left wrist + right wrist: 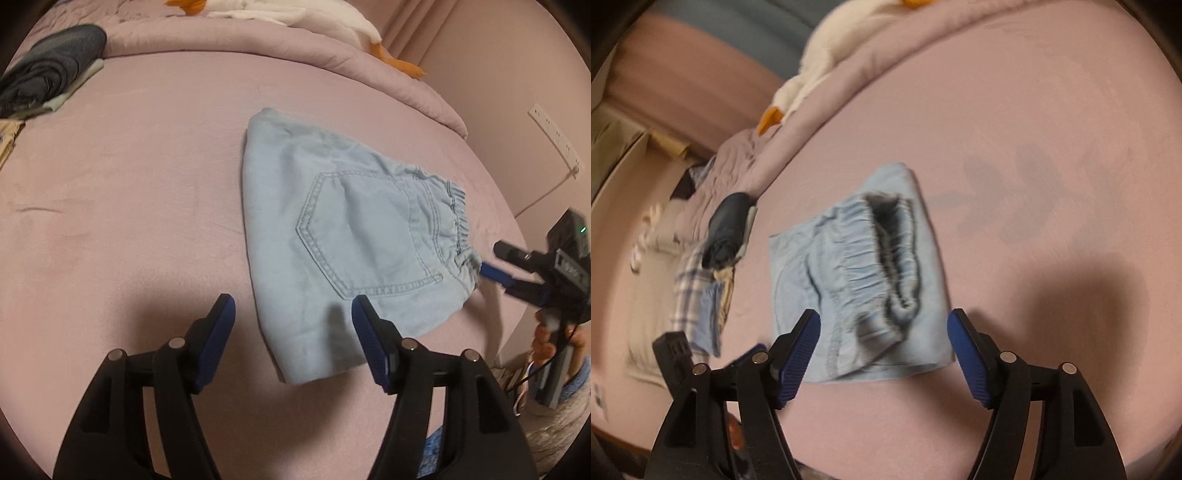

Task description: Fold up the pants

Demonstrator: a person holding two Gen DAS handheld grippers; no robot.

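1. Blue-padded fingers of the left gripper (291,306) stand wide apart, holding nothing, and hover low over the pink bed (129,206).
2. Just ahead of it and a little to its right lie the pants (343,236), pale denim, already folded into a compact bundle with a back pocket (369,236) facing up. The near hem edge sits between this gripper's fingertips and slightly beyond them.
3. Seen from the left gripper, the bundle's long axis runs from near to far, leaning left; its elastic waistband (456,218) is on the right side.
4. At that waistband the right gripper (496,275) comes in from the right, its blue tip touching or just beside the cloth. In its own view, the right gripper (884,325) is spread open and empty, and the pants (857,273) lie straight ahead, waistband (886,251) nearest.
5. Judgement: the fold looks nearly done. Any last fold or lift turns on the waistband side, where the right gripper is nearer; the left is better placed for the near hem.
6. Far off to the left, a dark bundle (48,70) lies on other cloth, and beyond the pants a white plush toy (295,14) rests on the rolled duvet (258,44).
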